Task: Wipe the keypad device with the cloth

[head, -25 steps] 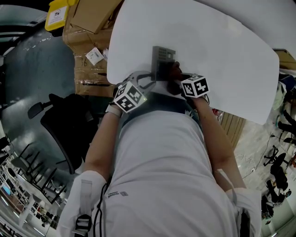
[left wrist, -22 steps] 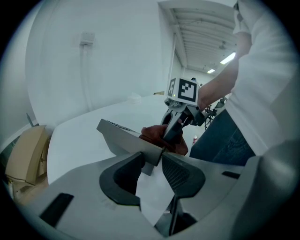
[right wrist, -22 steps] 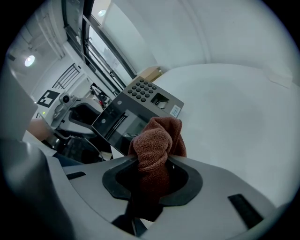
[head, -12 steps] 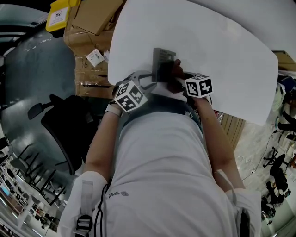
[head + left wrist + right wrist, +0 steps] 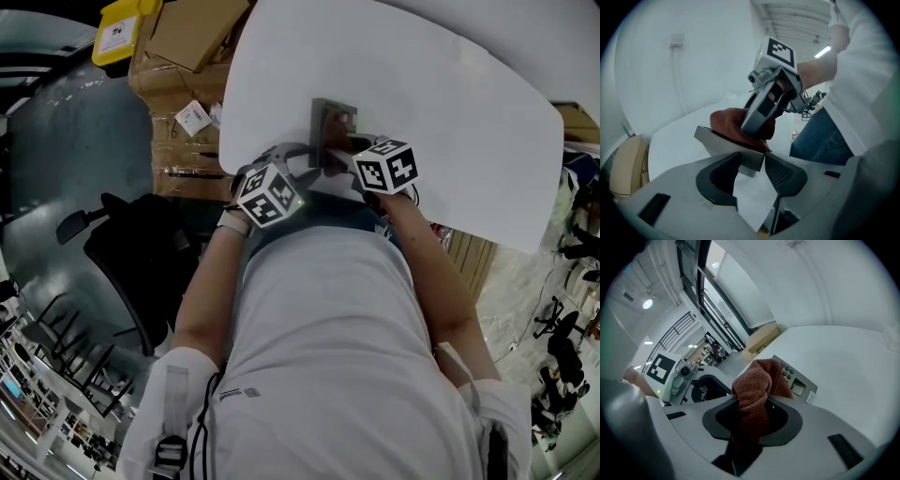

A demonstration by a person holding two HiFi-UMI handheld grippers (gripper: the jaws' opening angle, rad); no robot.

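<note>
right claw (image 5: 751, 417) (clamping cloth (image 5: 757, 380)) has risen over the white table (image 5: 450, 112); left claw (image 5: 751, 169) just opened, keypad device (image 5: 724, 146) between.

A white table (image 5: 450, 112) carries the grey keypad device (image 5: 323, 112).

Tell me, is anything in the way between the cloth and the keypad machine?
No, nothing visible stands between them. The brown cloth, pinched in the jaws of the right gripper, sits right on the keypad device and looks to touch its top.
</note>
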